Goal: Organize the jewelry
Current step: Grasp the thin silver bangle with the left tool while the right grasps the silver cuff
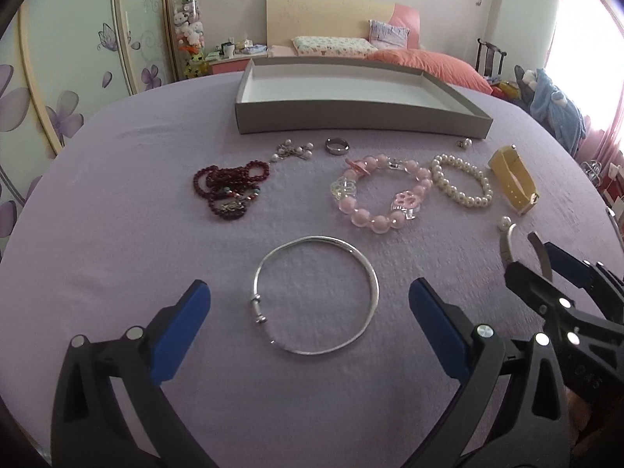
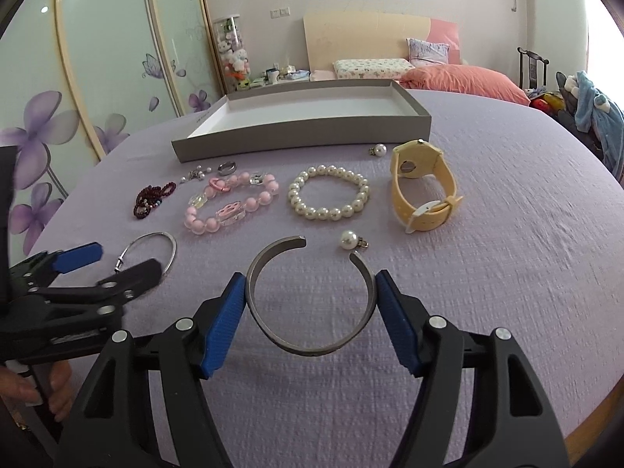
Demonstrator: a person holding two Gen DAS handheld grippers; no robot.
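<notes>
On the lilac tablecloth, right gripper clamped on the open metal cuff, pads against both sides. Left gripper spread wide around the silver bangle, not touching. Beyond, empty grey tray.

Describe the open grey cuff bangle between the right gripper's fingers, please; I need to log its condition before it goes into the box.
The grey cuff bangle is a flat, dull metal band, matte grey, bent into an open C. Its gap faces away from the camera, toward the loose pearl pendant, with both ends cut square. No stones, clasp or visible damage. The right gripper has closed on it: one blue pad presses each outer side. Whether it still rests on the lilac tablecloth or is lifted slightly is unclear.
</notes>
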